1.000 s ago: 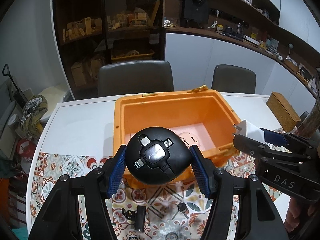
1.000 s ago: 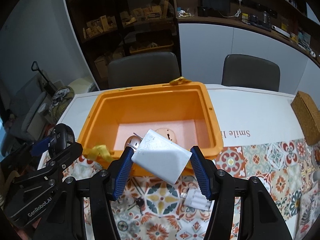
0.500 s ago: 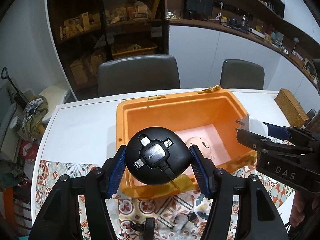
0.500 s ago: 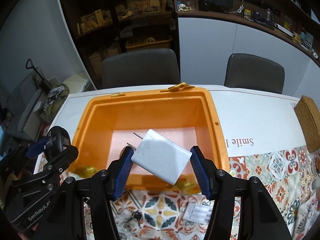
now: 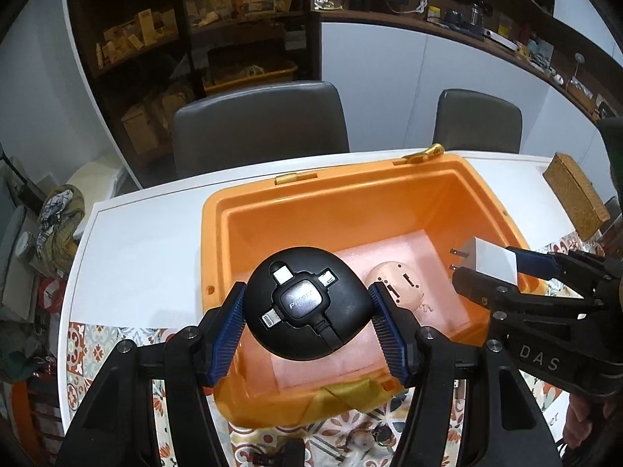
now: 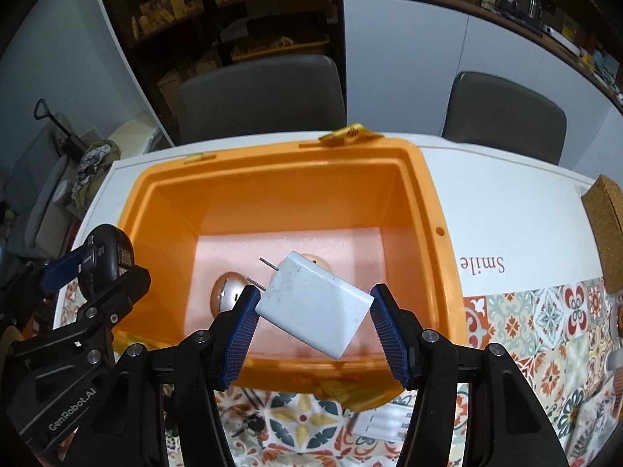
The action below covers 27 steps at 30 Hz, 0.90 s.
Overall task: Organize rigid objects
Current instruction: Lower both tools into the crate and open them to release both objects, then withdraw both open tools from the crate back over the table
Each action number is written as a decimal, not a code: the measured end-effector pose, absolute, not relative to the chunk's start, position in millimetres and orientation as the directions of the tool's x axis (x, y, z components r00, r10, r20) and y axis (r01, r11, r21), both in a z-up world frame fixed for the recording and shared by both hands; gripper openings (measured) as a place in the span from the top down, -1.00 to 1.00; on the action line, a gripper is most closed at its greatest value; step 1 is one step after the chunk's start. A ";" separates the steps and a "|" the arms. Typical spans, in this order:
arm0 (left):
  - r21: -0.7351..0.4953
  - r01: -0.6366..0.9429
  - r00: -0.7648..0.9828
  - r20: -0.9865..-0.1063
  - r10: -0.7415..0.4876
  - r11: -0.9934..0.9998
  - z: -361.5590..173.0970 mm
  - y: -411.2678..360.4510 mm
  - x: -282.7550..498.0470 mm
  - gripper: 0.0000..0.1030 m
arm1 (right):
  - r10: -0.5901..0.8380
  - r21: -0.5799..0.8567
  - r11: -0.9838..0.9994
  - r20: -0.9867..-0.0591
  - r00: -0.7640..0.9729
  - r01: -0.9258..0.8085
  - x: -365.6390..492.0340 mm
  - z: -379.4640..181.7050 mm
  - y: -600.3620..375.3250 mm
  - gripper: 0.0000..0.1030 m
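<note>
Orange plastic bin (image 5: 486, 202) sits open below me; my left gripper (image 5: 307, 311) clamps a round black cable hub (image 5: 307, 303), my right gripper (image 6: 313, 311) clamps a white wall charger (image 6: 315, 307), prongs toward ten o'clock

The bin (image 6: 432, 202) is orange with a pale pink floor. The charger (image 6: 315, 307) is white, the round hub (image 5: 307, 303) black. A floral-tiled cloth (image 6: 545, 319) covers the white surface (image 6: 506, 210).

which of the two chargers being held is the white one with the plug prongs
The white wall charger in the right gripper, two metal prongs at its upper left. The left gripper holds the round black cable hub.
</note>
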<state>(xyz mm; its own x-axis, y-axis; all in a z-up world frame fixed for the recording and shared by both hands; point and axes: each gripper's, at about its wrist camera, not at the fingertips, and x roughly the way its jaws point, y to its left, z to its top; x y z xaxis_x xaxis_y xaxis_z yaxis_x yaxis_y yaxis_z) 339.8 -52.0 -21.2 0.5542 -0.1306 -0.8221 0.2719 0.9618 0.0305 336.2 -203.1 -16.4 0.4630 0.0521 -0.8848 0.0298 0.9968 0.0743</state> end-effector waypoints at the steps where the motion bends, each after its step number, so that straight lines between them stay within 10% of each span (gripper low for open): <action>1: 0.037 0.272 0.550 -0.826 -0.124 0.961 -23.2 -52.8 341.1 -0.21 | 0.050 0.071 0.997 -0.888 0.457 0.030 337.9 -18.8 -203.3 -0.14; 27: 0.055 0.228 0.539 -0.839 -0.079 0.972 -25.2 -47.3 331.3 -0.35 | -0.001 0.037 0.997 -0.880 0.475 0.071 327.0 -13.9 -214.3 -0.28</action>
<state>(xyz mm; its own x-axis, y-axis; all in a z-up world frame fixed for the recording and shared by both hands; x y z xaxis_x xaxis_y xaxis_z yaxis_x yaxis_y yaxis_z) 331.3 -47.3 -25.2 0.5392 -0.0786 -0.8385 0.2280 0.9721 0.0555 327.0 -214.2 -13.9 0.4755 -0.0014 -0.8797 0.0712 0.9968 0.0368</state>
